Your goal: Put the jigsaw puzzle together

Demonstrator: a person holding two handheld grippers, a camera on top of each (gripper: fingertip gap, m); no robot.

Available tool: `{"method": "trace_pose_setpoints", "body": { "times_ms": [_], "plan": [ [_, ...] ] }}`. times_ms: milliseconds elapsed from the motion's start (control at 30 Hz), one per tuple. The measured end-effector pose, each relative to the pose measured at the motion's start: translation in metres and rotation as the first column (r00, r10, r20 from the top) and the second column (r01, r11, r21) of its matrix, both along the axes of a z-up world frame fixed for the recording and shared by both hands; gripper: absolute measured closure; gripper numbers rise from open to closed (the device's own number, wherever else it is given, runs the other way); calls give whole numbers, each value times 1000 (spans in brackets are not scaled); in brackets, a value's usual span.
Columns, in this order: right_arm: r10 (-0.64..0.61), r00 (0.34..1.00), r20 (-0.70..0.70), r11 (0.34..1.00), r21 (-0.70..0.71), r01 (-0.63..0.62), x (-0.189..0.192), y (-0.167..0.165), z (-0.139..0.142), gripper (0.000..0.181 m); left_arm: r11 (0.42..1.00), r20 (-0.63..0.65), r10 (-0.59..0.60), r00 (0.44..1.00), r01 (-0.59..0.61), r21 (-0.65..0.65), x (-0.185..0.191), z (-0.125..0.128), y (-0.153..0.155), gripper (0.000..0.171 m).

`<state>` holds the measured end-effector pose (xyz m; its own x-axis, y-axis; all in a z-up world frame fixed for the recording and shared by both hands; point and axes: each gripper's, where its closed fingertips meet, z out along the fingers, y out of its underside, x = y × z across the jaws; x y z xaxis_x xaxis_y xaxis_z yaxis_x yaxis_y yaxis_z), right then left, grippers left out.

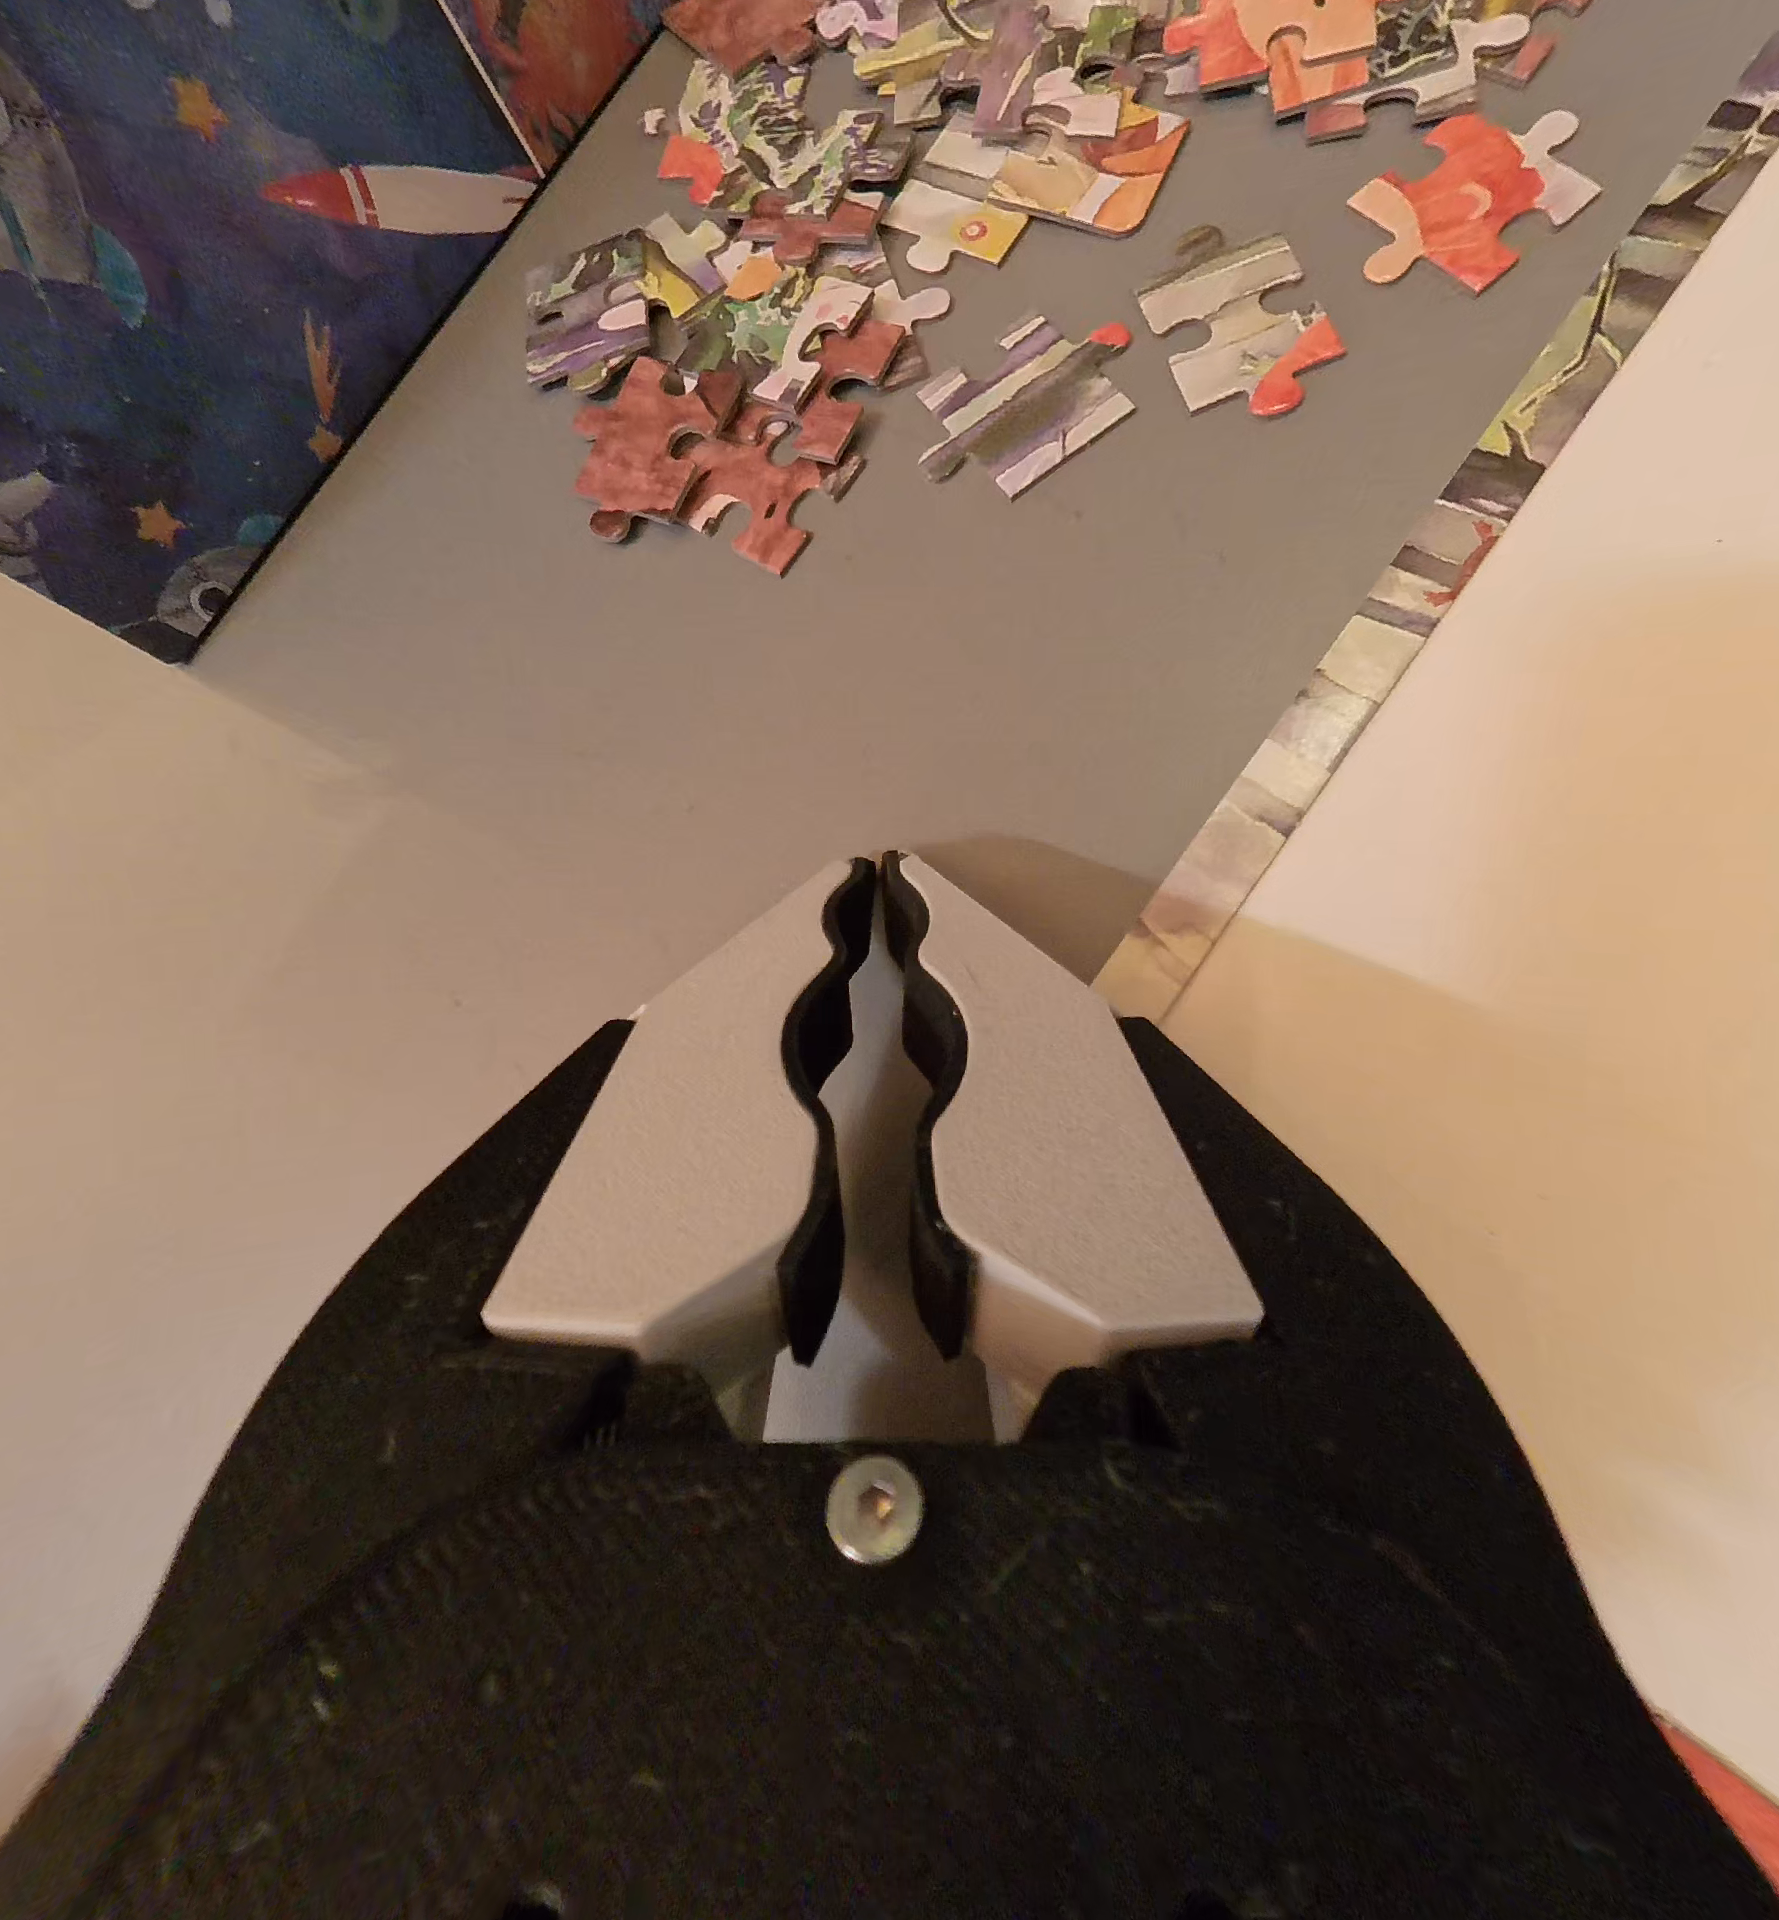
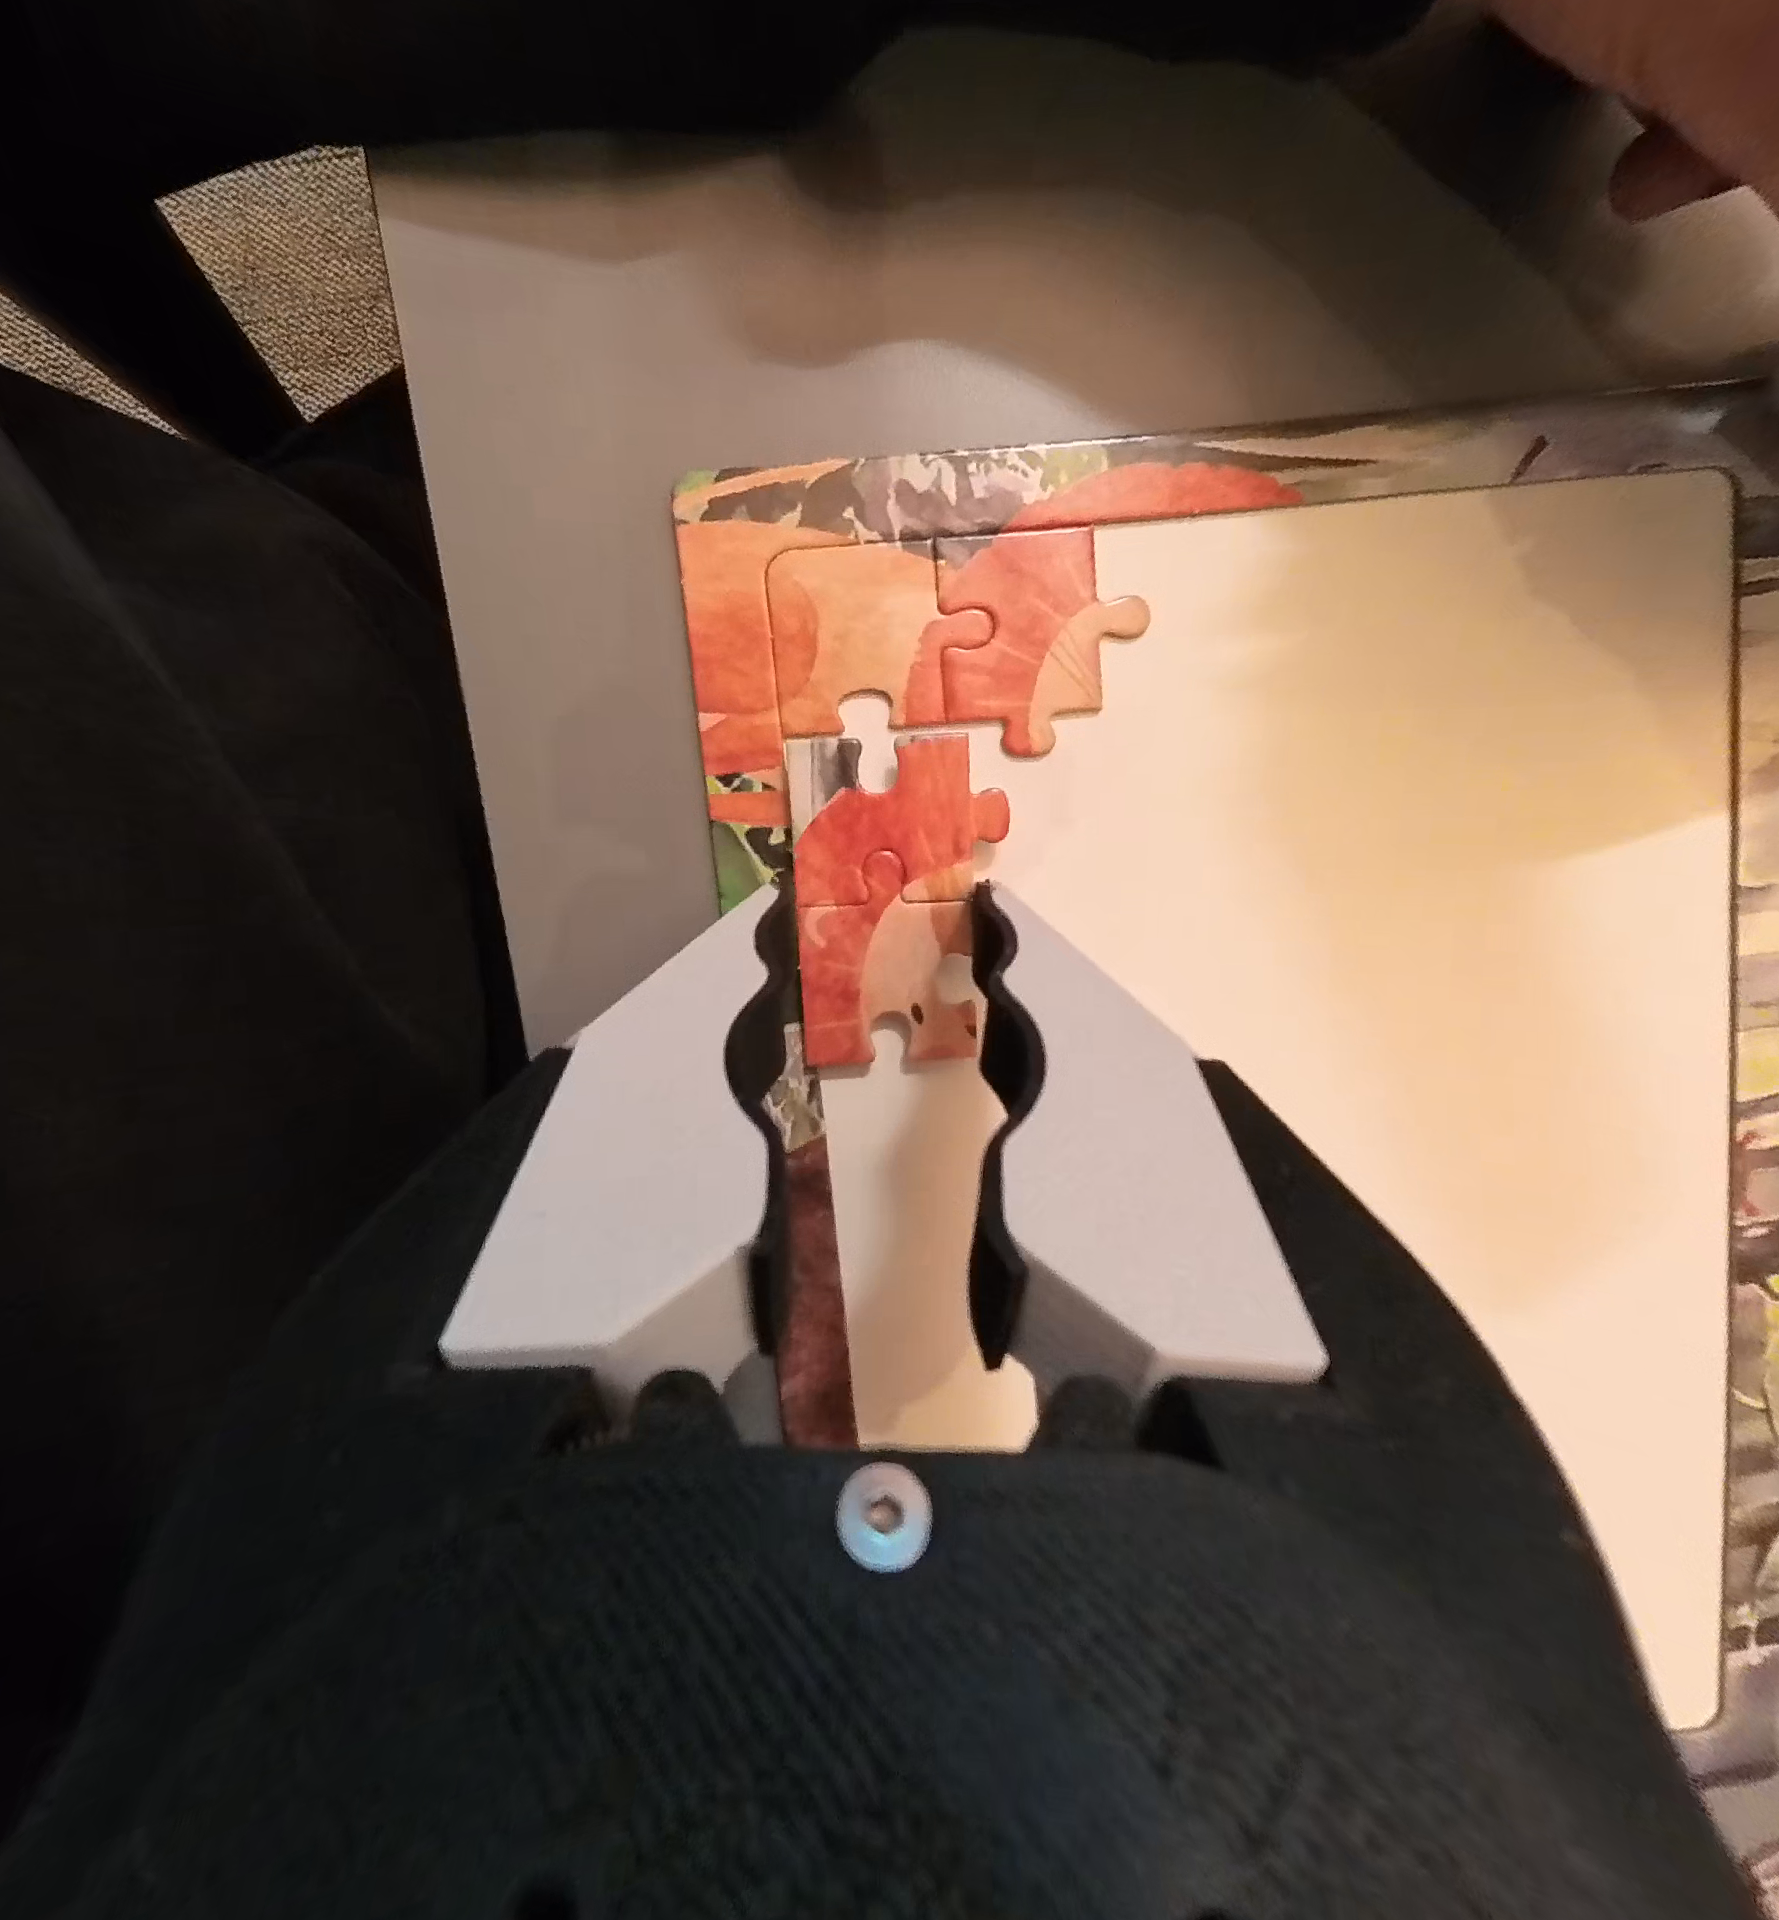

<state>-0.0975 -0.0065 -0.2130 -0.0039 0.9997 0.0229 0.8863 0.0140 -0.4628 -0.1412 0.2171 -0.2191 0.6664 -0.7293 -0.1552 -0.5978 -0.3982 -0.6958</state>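
Observation:
The puzzle frame [image 2: 1384, 447] has a painted border and a white inside; it also shows in the left wrist view [image 1: 1384, 644]. Two joined orange pieces [image 2: 1020, 644] sit in its corner, and a third orange piece [image 2: 895, 821] lies below them with a thin gap. My right gripper [image 2: 880, 899] has its jaws against both sides of a fourth orange piece [image 2: 864, 987], which lies along the frame's edge and is joined to the third. My left gripper [image 1: 880, 862] is shut and empty over a white sheet [image 1: 189, 935]. Loose pieces [image 1: 760, 312] lie heaped on the grey table ahead of it.
A dark blue space picture [image 1: 137, 260] lies at the left of the grey table [image 1: 864, 644]. Single loose pieces [image 1: 1467, 197] lie near the frame's border. A hand [image 2: 1747, 104] shows at the top right of the right wrist view. Dark clothing [image 2: 189, 831] fills its left side. The left gripper's tips are roughly 25 cm from the right gripper's. To reach the dark blue space picture [image 1: 137, 260] in a straight line is about 20 cm for my left fingers, about 40 cm for my right.

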Motion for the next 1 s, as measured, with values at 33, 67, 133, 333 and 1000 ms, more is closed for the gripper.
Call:
{"method": "trace_pose_setpoints", "body": {
  "times_ms": [33, 67, 133, 333, 1000],
  "plan": [
    [1, 1000, 1, 1000, 1, -1, 0, 0, 0, 149, 1000, 1, 0, 1000, 0, -1, 0, 0, 0, 169],
    [3, 1000, 2, 1000, 2, -3, 0, 0, -1, 149, 1000, 1, 0, 1000, 0, -2, 0, 0, 0, 169],
    [6, 1000, -1, 1000, 2, -6, 0, 0, 0, 148, 1000, 1, 0, 1000, 0, -1, 0, 0, 0, 169],
    [7, 1000, -5, 1000, -8, -7, 1, 0, 1, 148, 1000, 1, 0, 1000, 0, -1, 0, 0, 0, 169],
    [42, 998, -38, 995, -90, -45, 2, 0, -2, 150, 1000, 3, 0, 1000, 0, -3, 0, 0, 0, 169]
  ]
}}
